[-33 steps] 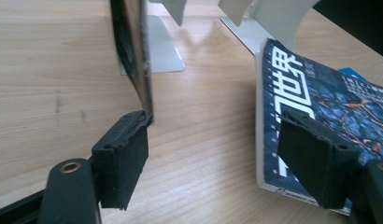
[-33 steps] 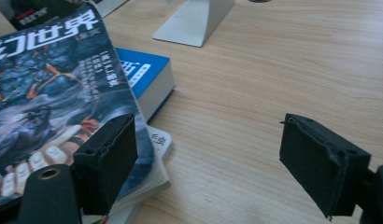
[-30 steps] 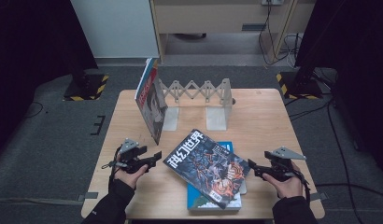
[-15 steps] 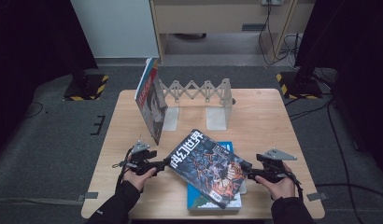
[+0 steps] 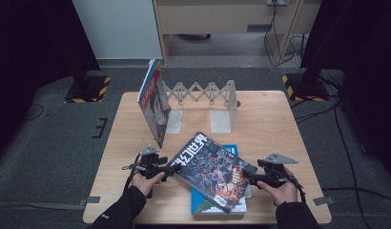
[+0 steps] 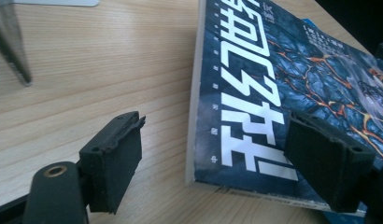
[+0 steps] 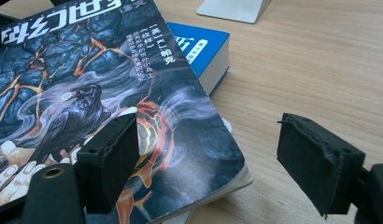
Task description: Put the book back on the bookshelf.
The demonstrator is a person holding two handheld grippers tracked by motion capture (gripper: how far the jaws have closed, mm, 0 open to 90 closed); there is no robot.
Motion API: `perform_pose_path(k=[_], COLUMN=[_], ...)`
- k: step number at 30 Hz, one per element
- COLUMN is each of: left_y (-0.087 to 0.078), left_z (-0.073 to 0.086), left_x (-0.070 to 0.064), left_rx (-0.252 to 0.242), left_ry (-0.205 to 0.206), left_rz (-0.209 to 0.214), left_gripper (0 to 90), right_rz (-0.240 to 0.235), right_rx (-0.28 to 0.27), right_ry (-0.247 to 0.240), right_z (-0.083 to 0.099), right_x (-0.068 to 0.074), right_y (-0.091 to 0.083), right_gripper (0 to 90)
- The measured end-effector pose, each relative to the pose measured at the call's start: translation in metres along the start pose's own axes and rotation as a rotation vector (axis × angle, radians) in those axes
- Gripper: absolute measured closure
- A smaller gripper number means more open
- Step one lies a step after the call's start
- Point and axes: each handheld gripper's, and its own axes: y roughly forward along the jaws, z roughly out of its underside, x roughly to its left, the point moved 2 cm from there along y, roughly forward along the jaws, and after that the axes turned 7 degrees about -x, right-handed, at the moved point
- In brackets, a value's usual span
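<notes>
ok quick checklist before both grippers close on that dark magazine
1. Left gripper open: ok, its fingers stand apart on either side of the magazine's spine edge.
2. Right gripper open: ok, its fingers straddle the magazine's near corner.
3. Dark magazine free to lift: ok, nothing lies on top of it.
4. Blue book underneath left behind: cannot tell, the magazine rests on it and the fingers are close to both.
5. Space in the rack: ok, one magazine leans at its left end, the rest is open.
</notes>
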Motion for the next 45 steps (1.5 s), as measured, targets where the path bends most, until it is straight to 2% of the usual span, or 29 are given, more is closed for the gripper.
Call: perform_pose_path(k=[9, 13, 15, 17, 22, 27, 31, 35, 38, 40, 45], left_y=[0.013, 0.019, 0.021, 0.021, 0.018, 0.010, 0.003, -0.001, -0.004, -0.008, -0.013], left_z=[0.001, 0.002, 0.003, 0.002, 0.000, -0.003, -0.006, -0.007, -0.008, -0.007, 0.002], left_x=[-0.004, -0.006, -0.007, -0.008, -0.009, -0.010, -0.011, -0.014, -0.015, -0.015, -0.018], left_rx=[0.005, 0.013, 0.014, 0.014, 0.018, 0.023, 0.021, 0.012, -0.001, 0.022, 0.076], left_ry=[-0.042, -0.087, -0.107, -0.100, -0.084, -0.115, -0.129, -0.122, -0.131, -0.135, -0.137], left_rz=[0.052, 0.096, 0.121, 0.120, 0.106, 0.100, 0.113, 0.127, 0.165, 0.177, 0.188], left_gripper=[17.8, 18.7, 22.2, 23.4, 26.1, 35.8, 42.5, 45.1, 46.7, 50.2, 51.0], right_rz=[-0.009, -0.013, -0.013, -0.014, -0.016, -0.013, -0.013, -0.014, -0.014, -0.012, -0.009], right_rx=[0.008, 0.007, 0.003, 0.002, 0.000, -0.003, -0.007, -0.013, -0.012, -0.014, -0.019], right_ry=[0.025, 0.040, 0.043, 0.045, 0.050, 0.049, 0.053, 0.060, 0.059, 0.055, 0.051], right_z=[0.002, 0.002, 0.003, 0.003, 0.003, 0.004, 0.005, 0.005, 0.005, 0.006, 0.007], right_x=[-0.001, -0.002, -0.002, -0.002, -0.002, -0.003, -0.003, -0.003, -0.004, -0.004, -0.005], right_y=[0.003, 0.003, 0.003, 0.004, 0.004, 0.004, 0.004, 0.003, 0.003, 0.003, 0.002], right_gripper=[21.2, 21.1, 21.1, 21.2, 21.2, 21.4, 21.5, 22.7, 23.4, 23.5, 23.6])
